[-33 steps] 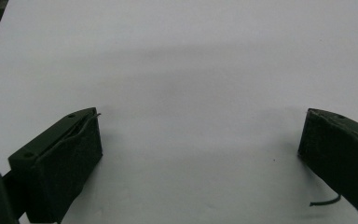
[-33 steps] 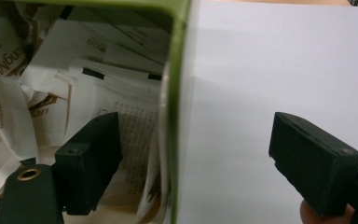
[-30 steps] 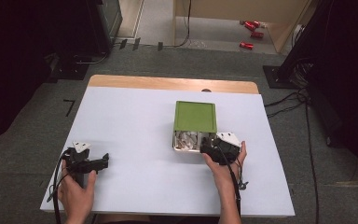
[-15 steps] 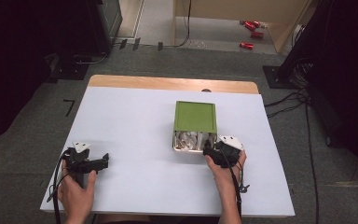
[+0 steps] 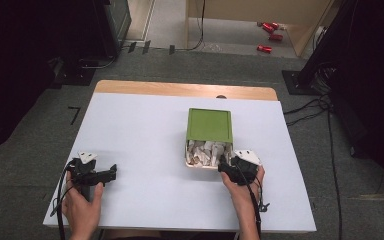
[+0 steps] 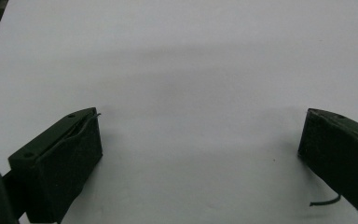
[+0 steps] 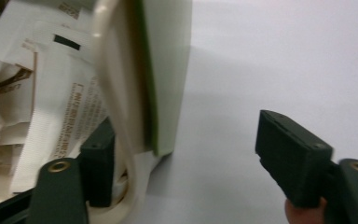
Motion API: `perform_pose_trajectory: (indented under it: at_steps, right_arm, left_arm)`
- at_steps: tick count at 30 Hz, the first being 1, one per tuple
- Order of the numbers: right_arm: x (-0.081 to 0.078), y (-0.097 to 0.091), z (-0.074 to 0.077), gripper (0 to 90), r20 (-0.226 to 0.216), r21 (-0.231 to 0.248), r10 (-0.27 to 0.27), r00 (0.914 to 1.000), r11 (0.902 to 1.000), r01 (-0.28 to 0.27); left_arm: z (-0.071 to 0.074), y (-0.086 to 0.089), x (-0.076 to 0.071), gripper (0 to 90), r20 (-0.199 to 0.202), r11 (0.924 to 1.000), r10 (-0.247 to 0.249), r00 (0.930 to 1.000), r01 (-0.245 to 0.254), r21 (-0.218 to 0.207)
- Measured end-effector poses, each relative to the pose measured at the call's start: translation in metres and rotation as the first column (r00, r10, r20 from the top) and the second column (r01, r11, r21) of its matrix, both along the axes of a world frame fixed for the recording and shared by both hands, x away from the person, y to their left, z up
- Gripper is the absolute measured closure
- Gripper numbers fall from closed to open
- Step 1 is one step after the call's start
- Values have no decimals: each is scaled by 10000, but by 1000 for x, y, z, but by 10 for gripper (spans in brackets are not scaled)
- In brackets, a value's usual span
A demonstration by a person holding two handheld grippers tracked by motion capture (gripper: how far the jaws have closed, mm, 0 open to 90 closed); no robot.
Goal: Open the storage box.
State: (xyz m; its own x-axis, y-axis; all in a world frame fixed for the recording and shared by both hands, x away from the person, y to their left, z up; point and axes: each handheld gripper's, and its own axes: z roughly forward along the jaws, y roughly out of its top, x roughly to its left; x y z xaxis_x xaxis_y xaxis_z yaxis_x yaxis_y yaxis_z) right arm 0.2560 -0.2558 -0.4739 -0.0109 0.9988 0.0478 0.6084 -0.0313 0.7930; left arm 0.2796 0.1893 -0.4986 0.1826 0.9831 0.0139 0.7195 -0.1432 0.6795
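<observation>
Since the earlier high views, our right gripper has slipped a little down and to the right along the near edge of the box, and its fingers have just been closing, with the box's right wall between them; the lid, the box and our left hand sit where they did.

Going left to right in the high view, our left hand rests at the lower left of the frame, near the front edge of the white desk, holding the left gripper, which points toward the middle of the picture. In the left gripper view its fingers stand wide apart with only bare desk between them.

Right of centre lies the box, a pale tray with a green lid covering its far part; the near part is uncovered and shows white paper packets packed inside.

At the box's lower right corner sits the right gripper, held by our right hand. In the right gripper view one finger is inside the box against the packets, the other stands outside over the desk, clear of the wall. The fingers are apart, straddling the rim and not pressing on it.
</observation>
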Motion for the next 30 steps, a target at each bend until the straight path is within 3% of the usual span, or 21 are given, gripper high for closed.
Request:
perform_pose_trajectory:
  at_steps: [2,4,8,10,15,17,20,21,23,24,30]
  right_arm:
    - [-4,1,1,339,65,45,125,9999,9999,-125]
    - [-10,2,4,435,307,185,304,9991,9993,-310]
    - [-16,4,8,505,628,213,453,9970,9987,-467]
    - [-22,4,11,565,1128,437,392,9929,9981,-443]
    - [-29,7,18,593,1695,406,240,9852,9987,-313]
    - [-34,7,24,620,1922,892,194,9812,9953,-371]
    - [-38,8,28,643,2195,730,-46,9756,9973,-117]
    - [-39,8,30,666,2287,963,-142,9734,9953,-81]
    - [-40,8,34,693,2047,1269,-189,9786,9919,-74]
    - [-41,8,35,708,2078,1099,-187,9780,9939,-43]
    - [-43,12,38,829,2136,1195,41,9769,9924,-303]
  left_arm:
    - [0,0,0,0,1,10000,1,10000,-1,-2]
    - [0,0,0,0,-1,10000,-1,10000,1,1]
    - [0,0,0,0,-1,10000,-2,10000,2,1]
    - [0,0,0,0,-1,10000,-1,10000,1,2]
    - [0,0,0,0,0,10000,-1,10000,1,0]
    - [0,0,0,0,-2,10000,-3,10000,3,1]
    - [0,0,0,0,2,10000,1,10000,-1,1]
    - [0,0,0,0,1,10000,0,10000,0,-1]
    - [0,0,0,0,-1,10000,-1,10000,1,0]
    - [0,0,0,0,0,10000,1,10000,-1,-1]
    - [0,0,0,0,-2,10000,-1,10000,1,-1]
